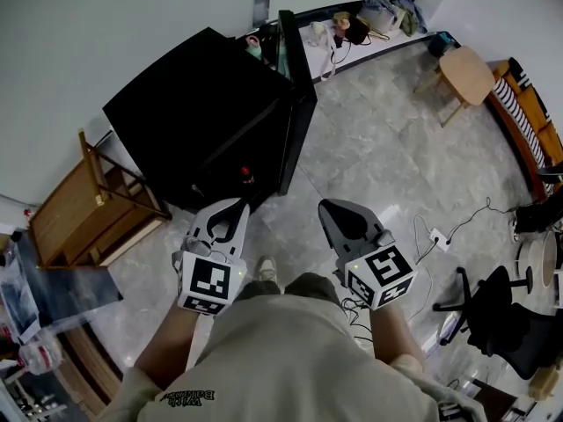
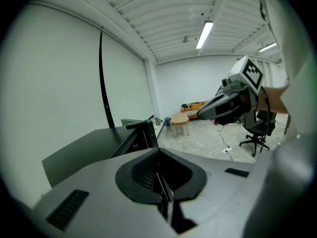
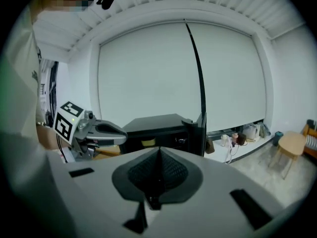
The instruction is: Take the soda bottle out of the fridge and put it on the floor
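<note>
Black fridge (image 1: 202, 112), head view: door (image 1: 297, 104) open. The soda bottle (image 1: 247, 176), red-capped with its body lost in shadow, stands at the fridge's front edge beside the door's lower corner. My left gripper (image 1: 239, 207) and right gripper (image 1: 331, 207) hover apart from it. Left gripper view: jaws pressed together, empty. Right gripper view: jaws together, empty.

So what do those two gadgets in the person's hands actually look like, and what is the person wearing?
The left gripper and right gripper are grey wedges that taper to a tip, with black ribbed pads inside. Each carries a cube printed with black-and-white square markers. The person wears a beige short-sleeved shirt with dark lettering.
</note>
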`<state>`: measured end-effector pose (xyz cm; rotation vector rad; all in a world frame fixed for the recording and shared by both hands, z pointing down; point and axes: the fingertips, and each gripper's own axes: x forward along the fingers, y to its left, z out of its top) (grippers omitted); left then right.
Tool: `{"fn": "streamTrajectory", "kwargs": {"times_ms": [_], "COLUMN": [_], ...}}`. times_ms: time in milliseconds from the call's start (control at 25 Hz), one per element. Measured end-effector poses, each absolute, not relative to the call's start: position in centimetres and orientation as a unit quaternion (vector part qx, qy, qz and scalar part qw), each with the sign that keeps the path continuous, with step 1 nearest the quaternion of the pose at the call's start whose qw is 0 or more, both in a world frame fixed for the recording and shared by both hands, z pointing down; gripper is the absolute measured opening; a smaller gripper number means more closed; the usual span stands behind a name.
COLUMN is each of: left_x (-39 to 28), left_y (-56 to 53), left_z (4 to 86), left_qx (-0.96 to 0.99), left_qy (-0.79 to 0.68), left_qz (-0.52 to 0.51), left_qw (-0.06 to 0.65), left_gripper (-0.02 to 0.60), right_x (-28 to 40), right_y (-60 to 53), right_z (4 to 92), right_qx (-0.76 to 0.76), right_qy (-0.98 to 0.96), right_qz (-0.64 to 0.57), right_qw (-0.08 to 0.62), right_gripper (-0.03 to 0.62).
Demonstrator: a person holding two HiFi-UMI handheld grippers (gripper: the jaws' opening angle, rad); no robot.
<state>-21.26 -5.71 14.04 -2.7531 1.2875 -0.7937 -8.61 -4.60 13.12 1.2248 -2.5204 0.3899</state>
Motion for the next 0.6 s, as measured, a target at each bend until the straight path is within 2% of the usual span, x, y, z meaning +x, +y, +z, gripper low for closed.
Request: {"fn": "streamTrajectory", "kwargs": {"times_ms": [600], "left_x": [-20.6], "left_y": [-12.7], "left_z": [20.7], "left_qx": [-0.833], "left_qy": [0.496], "left_qz": [-0.227], "left_qw": [-0.088], "left_gripper": [0.008], "right_x": [-6.4], "right_y": [-10.9], "right_z": [19.7], "right_qx": [0.396], "right_qy": [-0.884], "right_qz": [0.146], "right_qw": [0.199], "right_gripper": [-0.003]}}
